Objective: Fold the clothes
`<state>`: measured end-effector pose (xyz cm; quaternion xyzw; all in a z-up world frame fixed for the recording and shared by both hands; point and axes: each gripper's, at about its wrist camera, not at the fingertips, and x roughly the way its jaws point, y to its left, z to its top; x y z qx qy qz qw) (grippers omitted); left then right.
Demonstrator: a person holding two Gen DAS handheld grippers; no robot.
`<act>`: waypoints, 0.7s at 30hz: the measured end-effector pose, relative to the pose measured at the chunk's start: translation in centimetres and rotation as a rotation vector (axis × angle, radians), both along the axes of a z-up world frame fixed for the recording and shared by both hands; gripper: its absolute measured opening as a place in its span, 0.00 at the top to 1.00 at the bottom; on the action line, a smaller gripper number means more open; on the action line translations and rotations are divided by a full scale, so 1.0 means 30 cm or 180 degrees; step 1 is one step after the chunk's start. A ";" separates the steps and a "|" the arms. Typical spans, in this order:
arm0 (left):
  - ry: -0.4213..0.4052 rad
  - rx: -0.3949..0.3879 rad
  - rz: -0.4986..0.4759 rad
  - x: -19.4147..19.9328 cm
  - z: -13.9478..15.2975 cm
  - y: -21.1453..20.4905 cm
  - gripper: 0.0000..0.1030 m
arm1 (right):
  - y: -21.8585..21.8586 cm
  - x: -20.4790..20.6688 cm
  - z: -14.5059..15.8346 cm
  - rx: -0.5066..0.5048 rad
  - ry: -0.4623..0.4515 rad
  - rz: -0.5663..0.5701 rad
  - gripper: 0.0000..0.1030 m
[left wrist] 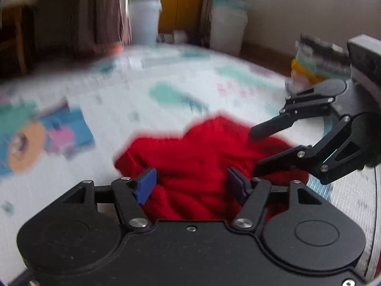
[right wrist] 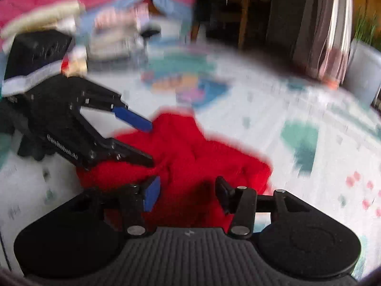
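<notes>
Two grippers are in view, both with fingers spread apart and nothing pinched between them. The left gripper occupies the bottom centre of the left wrist view; its blue pads stand wide on either side of a red knitted garment. The garment lies crumpled in the lower centre of the frame on a white patterned mat printed with teal, blue and orange shapes. The right gripper enters from the right edge of the same view, its two dark fingertips parted and resting at the garment's right margin; actual contact cannot be determined because of blur.

In the right wrist view, the right gripper sits at bottom centre, fingers apart over the near part of the red garment. The left gripper enters from the left of the frame, fingers spread at the garment's left edge. A stack of folded textiles appears blurred at upper left. White containers stand beyond the mat at the top of the left wrist view.
</notes>
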<state>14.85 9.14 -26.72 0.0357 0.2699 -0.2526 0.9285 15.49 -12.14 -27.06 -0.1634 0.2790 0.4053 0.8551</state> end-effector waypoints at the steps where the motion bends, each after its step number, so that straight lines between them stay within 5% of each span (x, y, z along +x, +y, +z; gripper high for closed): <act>1: 0.0023 0.0018 -0.0036 -0.008 -0.002 -0.004 0.36 | -0.004 -0.017 0.010 0.0049 -0.0090 0.0056 0.51; 4: 0.0215 0.0219 -0.0103 -0.012 -0.059 -0.022 0.35 | -0.030 0.001 -0.080 0.0010 0.0122 -0.0023 0.48; 8: 0.0519 -0.0152 0.0156 0.037 -0.142 0.049 0.09 | -0.036 0.012 -0.053 0.0032 0.0196 -0.0022 0.46; 12: 0.0514 -0.0307 0.0241 0.017 -0.069 0.055 0.21 | -0.042 0.023 -0.026 0.0054 0.0269 -0.0020 0.46; 17: 0.0879 -0.1076 0.0690 -0.007 -0.044 0.167 0.21 | -0.111 0.028 0.031 0.0216 0.0287 -0.0211 0.35; 21: 0.1384 -0.1776 0.1049 0.032 -0.111 0.234 0.20 | -0.213 0.138 -0.027 0.0585 0.1150 -0.0783 0.32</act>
